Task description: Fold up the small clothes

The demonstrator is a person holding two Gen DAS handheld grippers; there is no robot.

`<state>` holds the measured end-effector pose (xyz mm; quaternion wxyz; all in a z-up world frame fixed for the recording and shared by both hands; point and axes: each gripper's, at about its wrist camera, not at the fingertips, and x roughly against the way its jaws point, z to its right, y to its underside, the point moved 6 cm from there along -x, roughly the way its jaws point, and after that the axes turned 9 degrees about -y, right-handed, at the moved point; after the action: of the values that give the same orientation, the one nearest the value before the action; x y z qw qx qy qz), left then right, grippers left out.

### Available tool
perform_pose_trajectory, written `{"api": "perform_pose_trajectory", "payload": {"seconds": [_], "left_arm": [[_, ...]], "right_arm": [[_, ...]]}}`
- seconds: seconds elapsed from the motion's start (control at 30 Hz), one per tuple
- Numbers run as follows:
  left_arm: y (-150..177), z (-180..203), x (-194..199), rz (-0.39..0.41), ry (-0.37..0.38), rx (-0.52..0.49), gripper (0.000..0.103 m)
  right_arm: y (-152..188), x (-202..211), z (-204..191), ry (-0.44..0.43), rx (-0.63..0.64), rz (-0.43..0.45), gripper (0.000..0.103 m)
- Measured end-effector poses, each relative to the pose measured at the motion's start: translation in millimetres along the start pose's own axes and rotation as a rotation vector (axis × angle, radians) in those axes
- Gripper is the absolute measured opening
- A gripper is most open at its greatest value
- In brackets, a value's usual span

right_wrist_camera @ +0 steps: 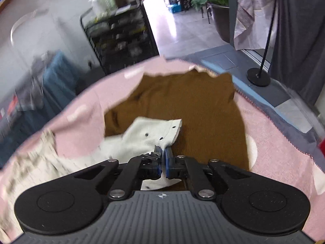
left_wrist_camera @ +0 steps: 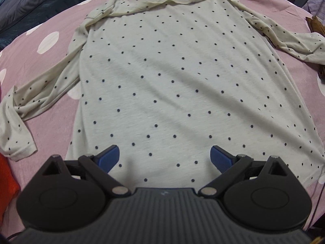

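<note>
A cream long-sleeved shirt with dark dots (left_wrist_camera: 172, 77) lies flat on the pink spotted cover (left_wrist_camera: 46, 61), collar far, hem near. Its left sleeve (left_wrist_camera: 36, 93) trails down to the left, its right sleeve (left_wrist_camera: 284, 38) runs off to the right. My left gripper (left_wrist_camera: 164, 158) is open and empty, just above the hem. In the right wrist view my right gripper (right_wrist_camera: 163, 152) is shut on the cuff end of the cream sleeve (right_wrist_camera: 150, 134), over a brown garment (right_wrist_camera: 193, 105).
The brown garment lies at the bed's right side and its edge shows in the left wrist view (left_wrist_camera: 314, 23). An orange item (left_wrist_camera: 7, 181) sits at the near left. Beyond the bed stand a black shelf rack (right_wrist_camera: 121, 34) and a black floor stand (right_wrist_camera: 259, 77).
</note>
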<state>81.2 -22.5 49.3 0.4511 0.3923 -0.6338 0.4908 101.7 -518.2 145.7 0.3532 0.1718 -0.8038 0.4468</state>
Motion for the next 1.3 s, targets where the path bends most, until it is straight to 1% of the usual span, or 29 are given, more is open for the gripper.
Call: {"api": "perform_pose_trajectory", "payload": {"seconds": [0.07, 0.13, 0.27, 0.33, 0.37, 0.47, 0.63, 0.73, 0.87, 1.03, 1.1, 1.17, 1.23, 1.3], "left_arm": [[-1, 3, 0, 0.001, 0.002, -0.014, 0.098], [-3, 4, 0, 0.001, 0.003, -0.025, 0.098], [-8, 5, 1, 0.006, 0.001, -0.036, 0.099], [-9, 5, 1, 0.011, 0.004, -0.027, 0.1], [-9, 5, 1, 0.01, 0.007, -0.021, 0.1], [-8, 6, 0, -0.004, 0.015, -0.008, 0.1], [-1, 5, 2, -0.01, 0.007, 0.001, 0.1], [5, -3, 2, -0.018, -0.001, 0.03, 0.1], [16, -19, -1, -0.042, -0.011, 0.089, 0.1], [30, -45, 1, -0.054, -0.018, 0.18, 0.1], [37, -56, 4, -0.054, -0.033, 0.208, 0.1], [45, -69, 7, -0.059, -0.051, 0.235, 0.1], [55, -82, 10, -0.06, -0.073, 0.265, 0.101], [67, -96, 12, -0.062, -0.094, 0.3, 0.101]], "right_arm": [[-16, 12, 1, -0.018, -0.017, 0.048, 0.006], [-37, 24, 1, -0.018, -0.006, 0.096, 0.006], [-85, 53, 7, 0.03, 0.051, 0.229, 0.006], [-104, 55, 9, 0.047, 0.086, 0.243, 0.006], [-110, 53, 10, 0.058, 0.105, 0.241, 0.006], [-115, 35, 8, 0.075, 0.149, 0.188, 0.006], [-104, 8, 3, 0.066, 0.135, 0.133, 0.006], [-96, -2, -13, 0.041, 0.15, 0.115, 0.006], [-87, -17, -70, -0.082, 0.221, 0.09, 0.006], [-57, -42, -180, -0.308, 0.32, 0.03, 0.006], [-38, -56, -227, -0.398, 0.346, -0.011, 0.006], [-11, -70, -274, -0.477, 0.373, -0.062, 0.006], [19, -85, -317, -0.534, 0.408, -0.116, 0.006], [53, -99, -354, -0.572, 0.437, -0.175, 0.006]]}}
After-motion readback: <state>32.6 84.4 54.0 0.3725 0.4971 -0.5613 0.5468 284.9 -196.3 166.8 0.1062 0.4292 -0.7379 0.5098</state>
